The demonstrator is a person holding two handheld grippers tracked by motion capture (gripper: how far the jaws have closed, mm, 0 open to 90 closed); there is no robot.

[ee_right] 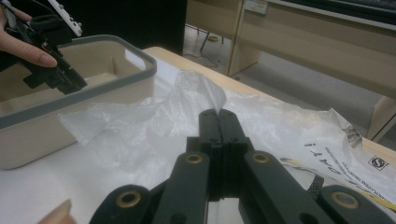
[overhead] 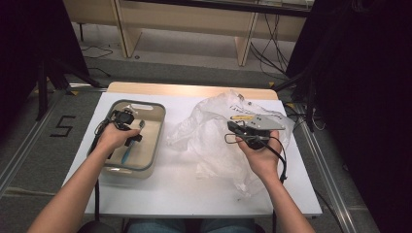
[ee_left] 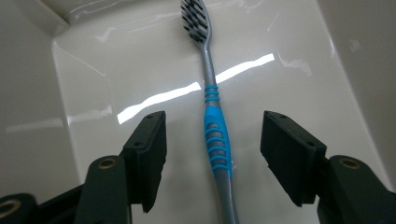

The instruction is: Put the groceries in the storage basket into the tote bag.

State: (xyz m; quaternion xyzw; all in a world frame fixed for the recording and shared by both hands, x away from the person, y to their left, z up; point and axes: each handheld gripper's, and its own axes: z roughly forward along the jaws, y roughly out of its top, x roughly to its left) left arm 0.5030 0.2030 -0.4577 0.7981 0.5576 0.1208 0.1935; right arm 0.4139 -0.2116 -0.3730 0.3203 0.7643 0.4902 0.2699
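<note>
A black "5" marks the floor (overhead: 63,126).

White table (overhead: 160,187) bears a bin (overhead: 154,145) and plastic bag (overhead: 209,136).

Toothbrush (ee_left: 217,140) handle end (bottom edge) cut off

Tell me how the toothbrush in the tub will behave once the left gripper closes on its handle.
The toothbrush will probably lift stiff and light, being slim moulded plastic. Its blue ribbed grip lies between the open jaws of the left gripper, so the pads should bite without much slip. The tub floor looks glossy, so an off-centre squeeze may skid or spin the brush.
</note>
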